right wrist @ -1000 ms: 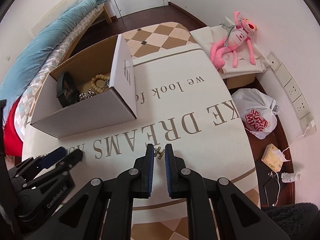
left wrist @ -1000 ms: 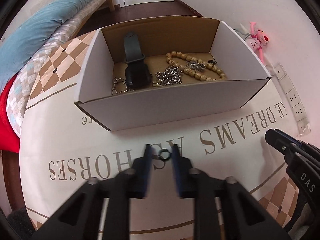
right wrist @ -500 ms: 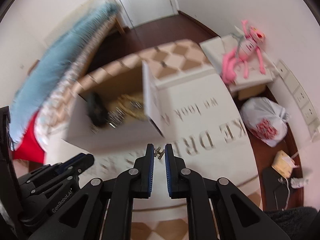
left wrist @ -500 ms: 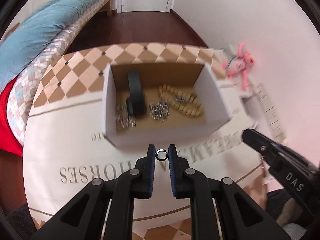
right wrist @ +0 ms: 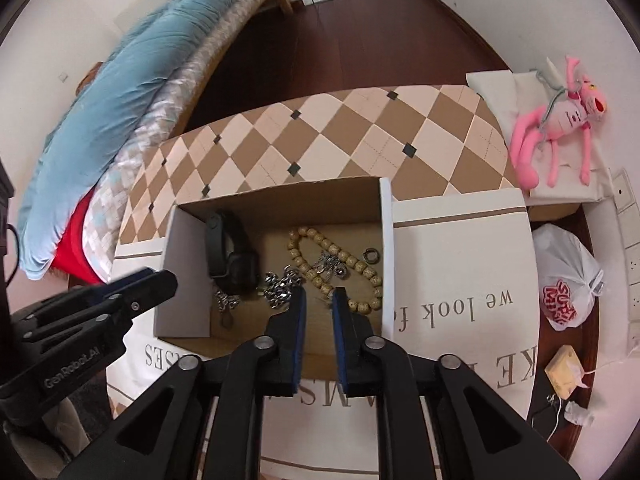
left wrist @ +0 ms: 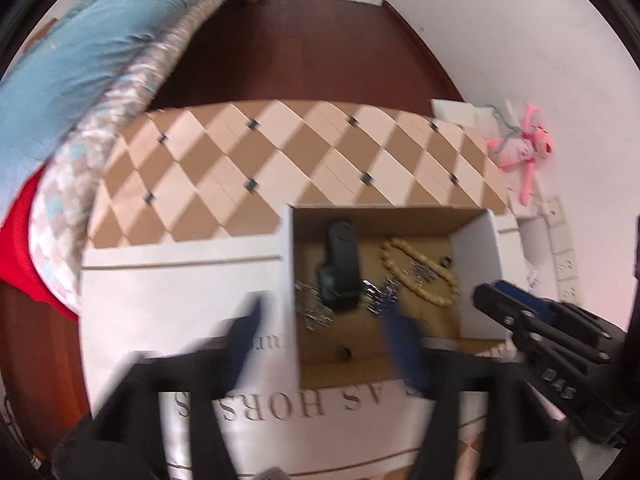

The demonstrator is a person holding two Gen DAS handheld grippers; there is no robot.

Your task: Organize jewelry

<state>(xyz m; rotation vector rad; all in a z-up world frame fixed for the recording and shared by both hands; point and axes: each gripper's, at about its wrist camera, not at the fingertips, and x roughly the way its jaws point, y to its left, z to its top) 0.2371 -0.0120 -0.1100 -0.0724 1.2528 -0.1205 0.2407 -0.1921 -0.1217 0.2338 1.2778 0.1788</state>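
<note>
Right gripper hangs over the near edge of the cardboard box, fingers parted with a narrow gap, nothing visibly pinched. Left gripper is spread wide over the same box, its fingers smeared by blur. On the box floor a small dark ring lies nearest, hard to make out. Beyond it: silver chain, black watch, tan bead bracelet, another ring. A pink plush toy lies far right.

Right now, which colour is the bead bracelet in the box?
Light tan, like pale wood. The bead bracelet shows best in the right wrist view.
</note>
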